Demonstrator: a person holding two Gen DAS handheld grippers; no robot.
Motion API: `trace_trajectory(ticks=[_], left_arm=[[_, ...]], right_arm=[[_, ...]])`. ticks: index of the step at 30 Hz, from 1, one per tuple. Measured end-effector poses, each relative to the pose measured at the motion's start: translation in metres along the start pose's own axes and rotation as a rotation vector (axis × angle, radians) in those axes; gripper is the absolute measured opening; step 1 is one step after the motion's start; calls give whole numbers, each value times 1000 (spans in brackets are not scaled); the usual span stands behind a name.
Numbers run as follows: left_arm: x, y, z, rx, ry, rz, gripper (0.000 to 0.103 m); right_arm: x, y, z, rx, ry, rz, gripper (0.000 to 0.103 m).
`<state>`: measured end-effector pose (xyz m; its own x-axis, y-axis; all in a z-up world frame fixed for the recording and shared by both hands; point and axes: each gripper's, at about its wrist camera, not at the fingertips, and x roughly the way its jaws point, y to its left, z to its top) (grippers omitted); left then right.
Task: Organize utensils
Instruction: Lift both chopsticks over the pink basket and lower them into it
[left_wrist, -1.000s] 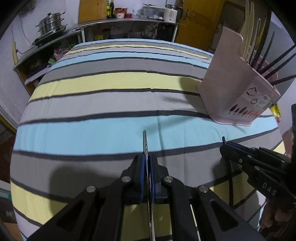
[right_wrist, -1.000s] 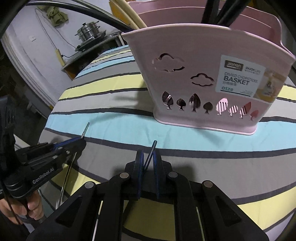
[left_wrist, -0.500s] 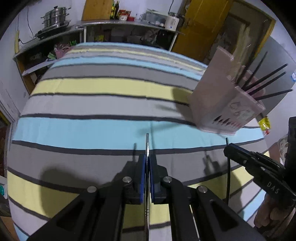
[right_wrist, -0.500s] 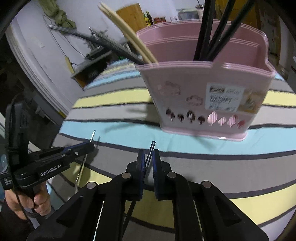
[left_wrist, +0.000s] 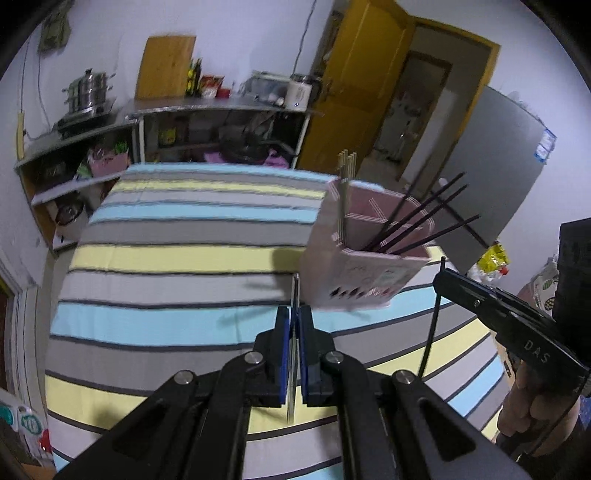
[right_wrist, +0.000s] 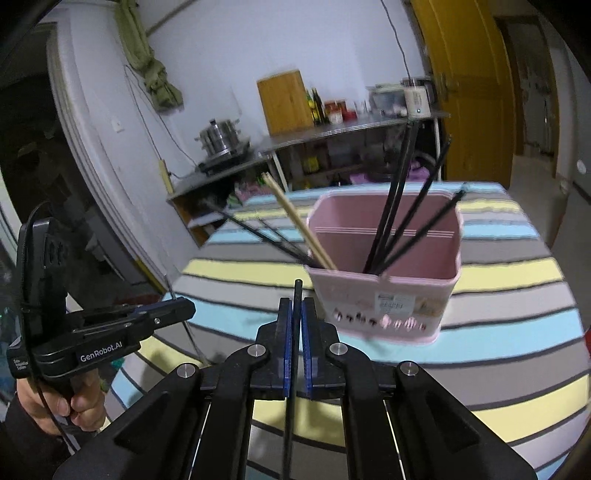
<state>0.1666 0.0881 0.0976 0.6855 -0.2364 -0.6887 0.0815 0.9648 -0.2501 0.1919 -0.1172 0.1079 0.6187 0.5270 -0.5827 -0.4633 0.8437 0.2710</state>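
Left wrist view shows the left claw (left_wrist: 294, 325) clamped tight on a thin silver chopstick (left_wrist: 294, 295), which stands between the blue pads and pokes up past the tips. Just beyond those tips sits the pink divided basket (left_wrist: 354, 280), with pale wooden chopsticks (left_wrist: 346, 173) upright in its far compartment and several black chopsticks (left_wrist: 424, 218) leaning out of the nearer one. Off to the right, the right claw (left_wrist: 448, 278) is closed on a black chopstick (left_wrist: 432, 325) that runs upright through its tip.

Right wrist view has that same claw pinching the black chopstick (right_wrist: 295, 295) between its blue pads, the rod rising straight ahead with the basket (right_wrist: 388, 291) near and slightly right of it. The left claw (right_wrist: 181, 308) appears at the left edge, held in a bare hand (right_wrist: 74, 406), the silver chopstick a faint line through its tip.

Everything rests on a counter (left_wrist: 177, 266) covered in a cloth striped grey, yellow and light blue. Behind it stand a metal shelf unit (left_wrist: 207, 125) with a stacked steel pot (left_wrist: 88, 92), bottles, a wooden board (left_wrist: 164, 66) against the white wall, and a yellow door (left_wrist: 354, 92).
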Motion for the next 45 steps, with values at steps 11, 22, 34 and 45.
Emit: trace_trajectory(ticks=[11,22,34,45], left_arm=[[-20,-28,10,52,-46,-15,5],[-23,-41,6,71,-28,-21,5],[-34,-58,46,91,-75,-59,5],[-28,-74,101,101,-147,-53,5]], right_arm=[[-39,4,9,-58,-100,-22,4],[-51,3,7,-67,-110,-30,4],[-70,-3,41,-69,-215,-44,4],[-83,-10,95,-43,-364,-62,4]])
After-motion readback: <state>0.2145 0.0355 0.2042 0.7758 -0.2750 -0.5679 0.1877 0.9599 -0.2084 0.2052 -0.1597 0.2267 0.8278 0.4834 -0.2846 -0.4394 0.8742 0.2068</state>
